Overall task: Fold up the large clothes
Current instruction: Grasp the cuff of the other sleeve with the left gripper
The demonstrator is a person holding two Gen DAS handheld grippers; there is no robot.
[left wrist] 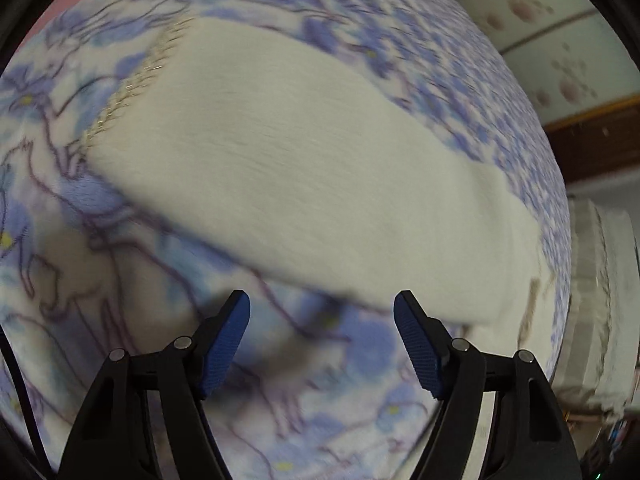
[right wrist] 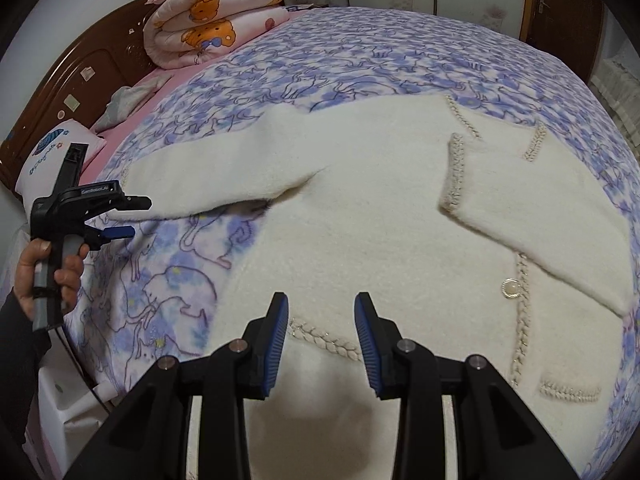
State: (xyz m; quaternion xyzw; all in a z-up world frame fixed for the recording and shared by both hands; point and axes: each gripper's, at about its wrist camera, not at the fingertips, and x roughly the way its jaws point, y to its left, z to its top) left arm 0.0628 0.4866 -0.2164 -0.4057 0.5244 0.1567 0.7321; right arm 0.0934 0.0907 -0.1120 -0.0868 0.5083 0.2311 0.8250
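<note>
The cream cardigan [right wrist: 360, 216] lies spread on the blue flowered blanket [right wrist: 360, 48], one sleeve [right wrist: 560, 240] already folded over the front; the other sleeve [left wrist: 304, 184] is still stretched out. The left gripper [left wrist: 322, 344] hovers wide and empty near this sleeve's cuff; the right gripper [right wrist: 321, 344] stands narrow and empty above the hem. Next, I judge, the left must pinch the cuff and carry it across the body.

Black left gripper [right wrist: 120, 216] with 2 blue pads, seemingly dark sleeve [right wrist: 16, 344].
</note>
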